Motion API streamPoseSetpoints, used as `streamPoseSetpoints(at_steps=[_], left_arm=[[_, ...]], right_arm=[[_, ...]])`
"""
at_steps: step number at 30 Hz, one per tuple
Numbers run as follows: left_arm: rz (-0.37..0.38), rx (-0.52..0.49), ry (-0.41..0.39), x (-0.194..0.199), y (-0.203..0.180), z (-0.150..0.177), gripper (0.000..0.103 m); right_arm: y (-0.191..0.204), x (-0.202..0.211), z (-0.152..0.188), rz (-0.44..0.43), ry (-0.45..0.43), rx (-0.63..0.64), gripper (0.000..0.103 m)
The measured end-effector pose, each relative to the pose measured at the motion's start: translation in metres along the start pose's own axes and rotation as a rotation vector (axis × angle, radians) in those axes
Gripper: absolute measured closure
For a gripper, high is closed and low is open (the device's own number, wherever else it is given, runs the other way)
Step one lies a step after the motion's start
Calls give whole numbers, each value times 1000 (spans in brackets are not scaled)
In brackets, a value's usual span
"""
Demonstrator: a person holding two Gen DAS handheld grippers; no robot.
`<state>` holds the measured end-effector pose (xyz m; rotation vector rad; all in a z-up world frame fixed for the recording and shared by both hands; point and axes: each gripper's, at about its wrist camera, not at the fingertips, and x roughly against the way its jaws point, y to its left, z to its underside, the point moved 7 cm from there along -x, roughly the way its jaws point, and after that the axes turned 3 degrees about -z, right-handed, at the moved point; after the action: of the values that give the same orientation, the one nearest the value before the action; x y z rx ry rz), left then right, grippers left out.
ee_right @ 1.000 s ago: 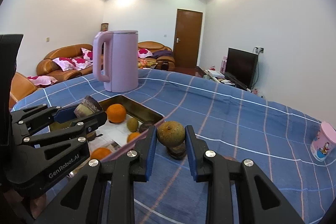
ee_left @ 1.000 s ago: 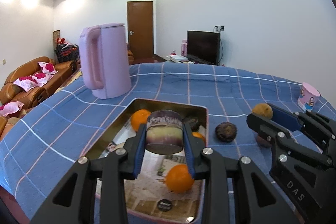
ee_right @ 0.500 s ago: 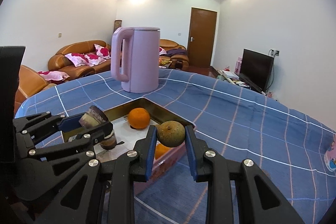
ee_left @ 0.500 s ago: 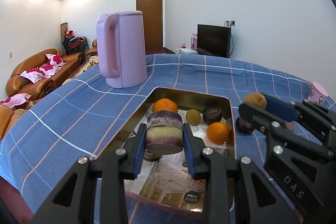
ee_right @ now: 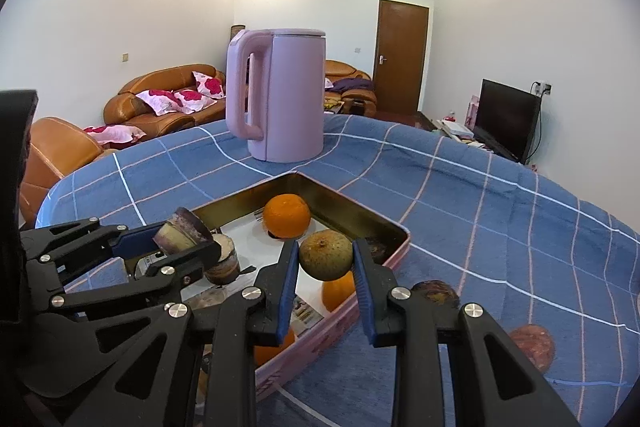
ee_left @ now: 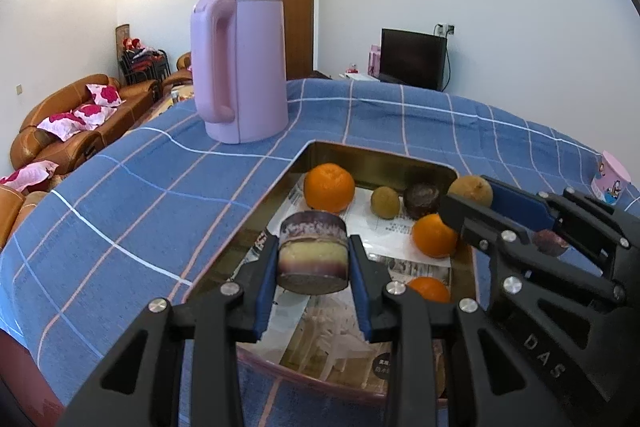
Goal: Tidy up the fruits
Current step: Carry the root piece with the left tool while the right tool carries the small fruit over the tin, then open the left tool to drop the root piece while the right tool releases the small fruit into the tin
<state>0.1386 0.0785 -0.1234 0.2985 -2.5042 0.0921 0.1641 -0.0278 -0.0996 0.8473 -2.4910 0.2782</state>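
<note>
Both grippers are clamped: left gripper (ee_left: 313, 259) on a stiff, light purple-skinned slice (ee_left: 313, 251), right gripper (ee_right: 326, 261) across a firm, rounded brown-green fruit (ee_right: 326, 254), likely to roll.

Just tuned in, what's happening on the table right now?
A person is sorting fruit into a tin tray on a blue checked tablecloth, with tongs in each hand. The left tongs are shut on a purple cut chunk held over the tray. The right tongs are shut on a greenish-brown fruit at the tray's near edge. Oranges and other fruit already lie inside; two dark fruits wait on the cloth. A pink kettle stands behind.
</note>
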Motion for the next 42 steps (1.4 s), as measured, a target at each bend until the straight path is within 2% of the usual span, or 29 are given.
streamPoseSetpoints(at_steps=[11,18,27,30,34,36,38,40,42], left_arm=[[25,13,75,-14,1,8,68],[23,11,79,-13,2,10,68],[25,8,77,-13,3,11,67],[17,8,72,-10,4,11,61],[26,15,69,-7,6,10,53],[21,18,65,-5,8,10,44],[31,22,63,-4,8,11,27],[37,20,54,0,6,11,20],[37,5,39,4,3,10,17]], right_arm=[[3,-13,5,-20,51,-3,74],[0,-22,10,-40,98,-24,74],[-1,-22,11,-49,110,-34,73],[-3,-19,11,-41,99,-38,70],[-10,-12,10,-19,75,-56,59],[-14,-8,11,-10,64,-67,52],[-20,-4,11,2,55,-80,52],[-25,-1,13,14,51,-92,52],[-28,4,14,18,45,-100,52]])
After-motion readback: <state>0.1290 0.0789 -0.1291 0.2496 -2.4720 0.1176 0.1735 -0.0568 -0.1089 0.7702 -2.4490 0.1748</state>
